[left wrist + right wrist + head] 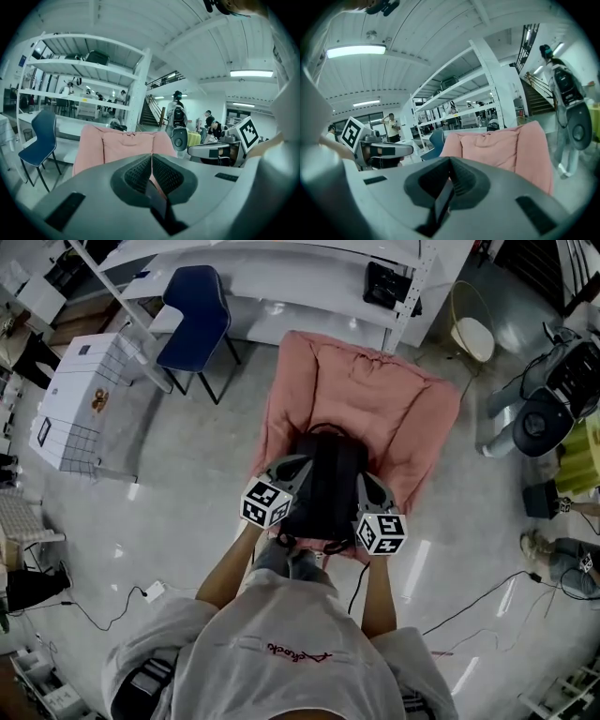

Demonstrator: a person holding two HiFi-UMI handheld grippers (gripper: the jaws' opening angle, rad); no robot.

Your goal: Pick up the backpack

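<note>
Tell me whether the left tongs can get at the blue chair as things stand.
Probably not. The left tongs are shut on a black strap, apparently the backpack's, so they are occupied. The blue chair also stands well off, beyond the left side of the pink armchair.

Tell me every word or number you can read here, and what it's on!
Nothing here reads clearly.
Red cursive writing on the person's white shirt: upside down in the head view and too small to read.
Brown logo and dark label on the white box: too small to read.
Left marker cube and right marker cube: only black-and-white square patterns, no letters or numbers.
</note>
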